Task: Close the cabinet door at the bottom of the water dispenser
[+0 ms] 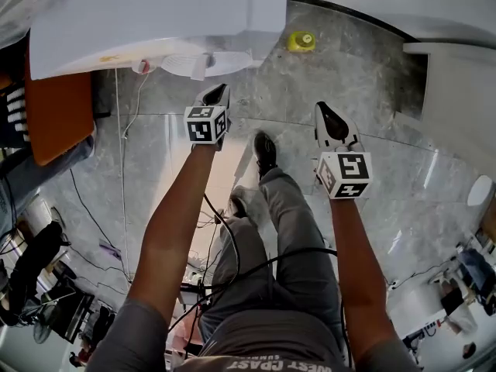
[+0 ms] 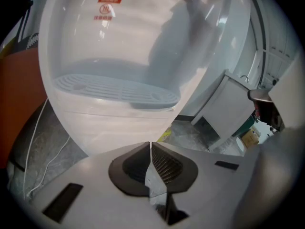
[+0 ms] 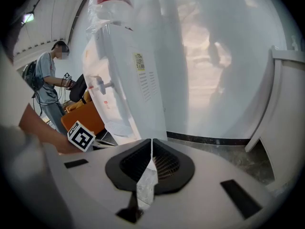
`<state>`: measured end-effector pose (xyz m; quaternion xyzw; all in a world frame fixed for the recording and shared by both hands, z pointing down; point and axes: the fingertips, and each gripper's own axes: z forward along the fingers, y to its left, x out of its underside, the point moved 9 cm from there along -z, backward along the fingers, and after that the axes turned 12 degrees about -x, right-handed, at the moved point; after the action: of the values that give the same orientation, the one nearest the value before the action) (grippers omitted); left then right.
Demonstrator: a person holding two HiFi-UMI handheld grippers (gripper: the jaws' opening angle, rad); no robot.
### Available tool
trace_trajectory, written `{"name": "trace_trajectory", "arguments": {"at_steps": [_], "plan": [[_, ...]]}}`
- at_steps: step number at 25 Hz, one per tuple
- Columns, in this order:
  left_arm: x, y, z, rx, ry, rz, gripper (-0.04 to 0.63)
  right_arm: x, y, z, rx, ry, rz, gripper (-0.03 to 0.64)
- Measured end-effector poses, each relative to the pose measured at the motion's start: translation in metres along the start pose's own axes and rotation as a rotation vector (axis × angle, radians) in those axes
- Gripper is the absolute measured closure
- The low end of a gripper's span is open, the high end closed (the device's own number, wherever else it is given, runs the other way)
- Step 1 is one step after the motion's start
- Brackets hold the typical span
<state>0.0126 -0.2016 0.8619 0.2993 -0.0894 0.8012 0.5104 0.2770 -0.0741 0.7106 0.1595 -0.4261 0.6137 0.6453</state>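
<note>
Black ribbed pads [image 2: 167,165] on my left gripper [image 2: 150,149] are pressed together with nothing between them, and my right gripper [image 3: 152,149] is clenched the same way, empty. Both hang in front of me above the grey stone floor [image 1: 372,84], left at centre-left of the head view and right at centre-right, touching nothing. The water dispenser [image 1: 155,14] fills the top of the head view, just ahead of the left gripper. From up there its top hides its bottom, so I cannot see the cabinet door. Only the left gripper view faces the front: the drip tray [image 2: 114,87] crosses mid-frame with a plain white panel [image 2: 114,123] under it, but my own tool cuts off anything lower, so I cannot tell whether a door stands open. The right gripper view gives the dispenser's side and its tap [image 3: 101,86] at centre-left, plus a person [image 3: 47,78] at the left edge, out of sight in the left gripper view. The head view alone shows a yellow thing [image 1: 301,41] on the floor near the base and a white cable [image 1: 120,169] trailing at left. To do this well, I judge I should get low, bring the door into sight, then push slowly with the closed left tips near its free edge, clear of the cable.
</note>
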Motion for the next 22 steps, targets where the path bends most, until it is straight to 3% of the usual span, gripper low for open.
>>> {"name": "trace_trajectory", "arguments": {"at_steps": [8, 22], "plan": [[-0.019, 0.006, -0.108, 0.009, -0.131, -0.014, 0.575, -0.047, 0.043, -0.014, -0.043, -0.043, -0.028, 0.584], [-0.158, 0.03, -0.348, -0.021, -0.549, 0.003, 0.575, -0.186, 0.145, -0.097, -0.125, -0.225, -0.168, 0.584]]}}
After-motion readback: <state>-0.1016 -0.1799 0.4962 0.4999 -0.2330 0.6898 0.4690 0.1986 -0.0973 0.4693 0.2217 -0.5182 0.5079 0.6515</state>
